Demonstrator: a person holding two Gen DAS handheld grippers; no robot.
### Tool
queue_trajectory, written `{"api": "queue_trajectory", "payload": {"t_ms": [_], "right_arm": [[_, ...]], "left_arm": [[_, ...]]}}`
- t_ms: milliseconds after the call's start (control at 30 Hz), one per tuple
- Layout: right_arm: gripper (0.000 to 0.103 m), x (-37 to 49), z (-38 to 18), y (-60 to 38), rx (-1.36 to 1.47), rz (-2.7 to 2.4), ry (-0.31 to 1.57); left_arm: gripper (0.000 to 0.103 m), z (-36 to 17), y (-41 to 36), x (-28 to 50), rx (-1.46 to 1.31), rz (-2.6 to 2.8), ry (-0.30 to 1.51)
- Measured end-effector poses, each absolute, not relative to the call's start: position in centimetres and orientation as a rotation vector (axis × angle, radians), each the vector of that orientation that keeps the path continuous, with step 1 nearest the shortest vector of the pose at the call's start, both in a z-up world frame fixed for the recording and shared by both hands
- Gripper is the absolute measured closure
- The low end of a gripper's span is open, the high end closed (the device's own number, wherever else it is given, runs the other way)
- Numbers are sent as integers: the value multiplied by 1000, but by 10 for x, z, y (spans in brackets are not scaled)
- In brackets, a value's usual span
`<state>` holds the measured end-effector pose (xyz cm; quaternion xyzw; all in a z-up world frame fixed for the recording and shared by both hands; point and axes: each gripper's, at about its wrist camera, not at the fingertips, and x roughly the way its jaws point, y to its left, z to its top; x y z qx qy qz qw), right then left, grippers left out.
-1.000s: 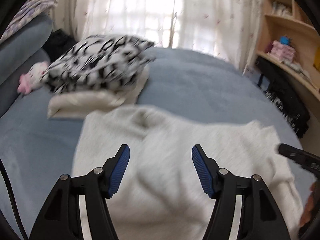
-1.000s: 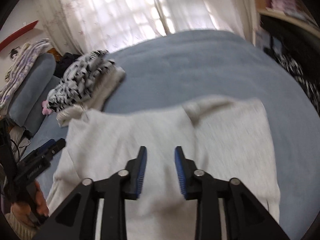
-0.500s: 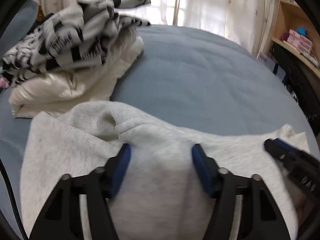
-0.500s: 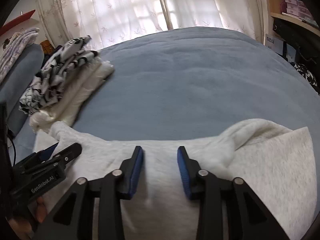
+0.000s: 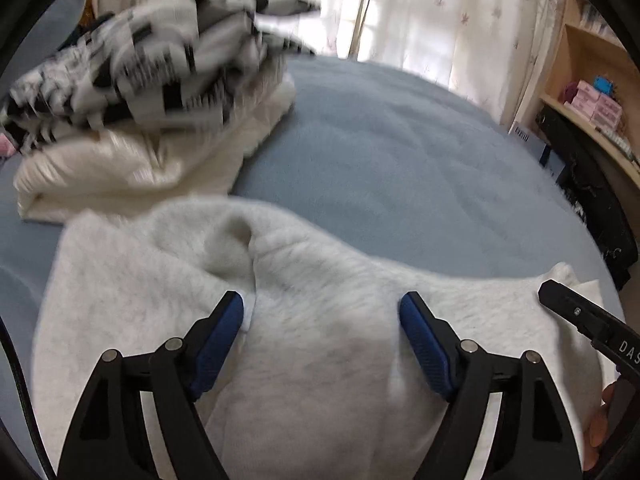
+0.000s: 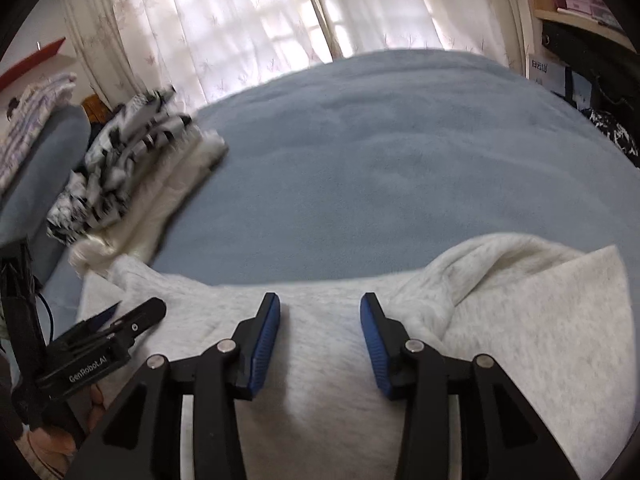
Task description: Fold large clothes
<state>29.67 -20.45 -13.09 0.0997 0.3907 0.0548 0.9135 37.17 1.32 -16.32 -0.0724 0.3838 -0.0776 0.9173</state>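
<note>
Lying across blue bed (image 5: 400, 168): pale grey sweatshirt (image 5: 320, 344), far edge doubled over | left gripper (image 5: 322, 334): jaws spread, just been opening, fabric bulging between, unpinched | right gripper (image 6: 320, 336): jaws apart over cloth, no pinch | folded stack (image 5: 144, 120) beyond, left.

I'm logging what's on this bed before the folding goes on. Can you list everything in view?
grey garment: one, pale heather grey, spread on the near part of the bed under both tools.
patterned garment: one, black and white, folded on top of the pile at far left.
cream garment: one, cream, under the patterned one.
bed cover: one, blue.
curtains: sheer white, behind the bed.
shelves: wooden, at right, holding pink boxes.
left hand-held gripper: black with blue pads, jaws just widening, grey cloth between them.
right hand-held gripper: same, over the grey cloth.
</note>
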Motion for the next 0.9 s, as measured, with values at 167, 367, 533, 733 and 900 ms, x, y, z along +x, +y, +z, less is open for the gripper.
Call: {"api": "queue_trajectory", "payload": {"t_ms": [167,367,533,733,900], "right_arm": [[64,304,-130,-210,170,85,796],[84,315,-168,-251,215,-34,893],[79,309,-150,-245,189,-43,907],[63,261,-108,-216,258,55,854],[61,213,-104,-183,172,87,841]], "left_arm": [[34,-154,12,383,-77,-95,748],[32,-188,32,404,-129,-99,850],[32,-176,25,399,-103,-68,846],[33,-131,11,348,-171,-150,774],[33,-129,-13,297,-161,-248,817]]}}
